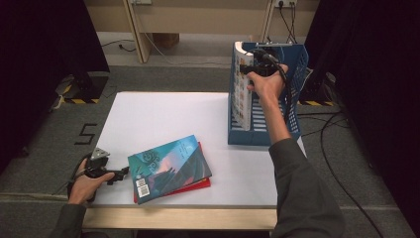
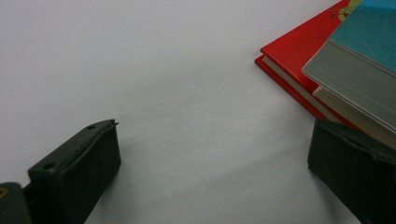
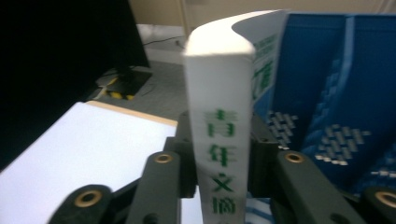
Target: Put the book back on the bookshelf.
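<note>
Fingers of the right gripper (image 3: 219, 163) clamp the white book's (image 3: 219, 121) spine, blue file rack (image 3: 327, 93) at three o'clock; left gripper (image 2: 210, 172) gapes empty.

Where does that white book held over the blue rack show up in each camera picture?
High view: white book at upper right, upright in the blue rack.
Left gripper view: not in it.
Right gripper view: centre, spine clamped between the black jaws.
Shared landmark: the blue rack.

High view overhead facing forward, gripper views close, sharing white table (image 1: 163, 114)
</note>
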A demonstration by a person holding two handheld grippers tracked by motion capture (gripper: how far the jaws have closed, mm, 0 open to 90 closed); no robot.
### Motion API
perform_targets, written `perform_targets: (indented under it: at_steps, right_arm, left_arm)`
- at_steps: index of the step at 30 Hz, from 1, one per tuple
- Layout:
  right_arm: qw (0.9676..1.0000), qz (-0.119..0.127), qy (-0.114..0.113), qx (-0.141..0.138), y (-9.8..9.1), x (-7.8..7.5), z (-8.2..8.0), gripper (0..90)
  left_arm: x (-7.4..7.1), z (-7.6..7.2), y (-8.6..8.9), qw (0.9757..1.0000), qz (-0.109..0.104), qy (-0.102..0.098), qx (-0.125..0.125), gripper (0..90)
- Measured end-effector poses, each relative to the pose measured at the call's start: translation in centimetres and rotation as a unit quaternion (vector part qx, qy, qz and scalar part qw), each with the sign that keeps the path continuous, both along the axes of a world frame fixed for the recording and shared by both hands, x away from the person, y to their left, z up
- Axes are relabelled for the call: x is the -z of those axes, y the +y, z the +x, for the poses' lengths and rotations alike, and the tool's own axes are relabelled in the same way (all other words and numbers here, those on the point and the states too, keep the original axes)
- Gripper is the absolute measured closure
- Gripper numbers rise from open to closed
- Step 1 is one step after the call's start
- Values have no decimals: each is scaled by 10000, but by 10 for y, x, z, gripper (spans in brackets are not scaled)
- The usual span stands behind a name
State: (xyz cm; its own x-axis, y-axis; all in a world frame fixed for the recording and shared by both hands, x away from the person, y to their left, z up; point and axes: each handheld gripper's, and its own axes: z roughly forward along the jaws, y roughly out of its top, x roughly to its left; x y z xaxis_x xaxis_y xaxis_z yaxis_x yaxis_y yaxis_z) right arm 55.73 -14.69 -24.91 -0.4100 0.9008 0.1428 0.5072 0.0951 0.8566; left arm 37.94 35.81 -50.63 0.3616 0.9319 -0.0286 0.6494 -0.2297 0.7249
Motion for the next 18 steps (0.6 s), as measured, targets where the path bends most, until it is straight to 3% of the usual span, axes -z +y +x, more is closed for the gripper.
perform_targets:
  at_steps: [5,8,9,18]
  right_arm:
    - [9999,-39,27,-138,4,5,-5,685]
    - [9991,-16,218,-370,-3,18,-14,680]
    - [9987,100,224,-437,-5,22,-17,678]
    - [9954,169,454,-829,-20,52,-34,693]
  left_arm:
    - [0,0,0,10000,0,6,3,16]
    - [0,0,0,10000,0,6,5,15]
    - [0,0,0,10000,1,10,5,15]
    - [0,0,0,10000,6,11,3,15]
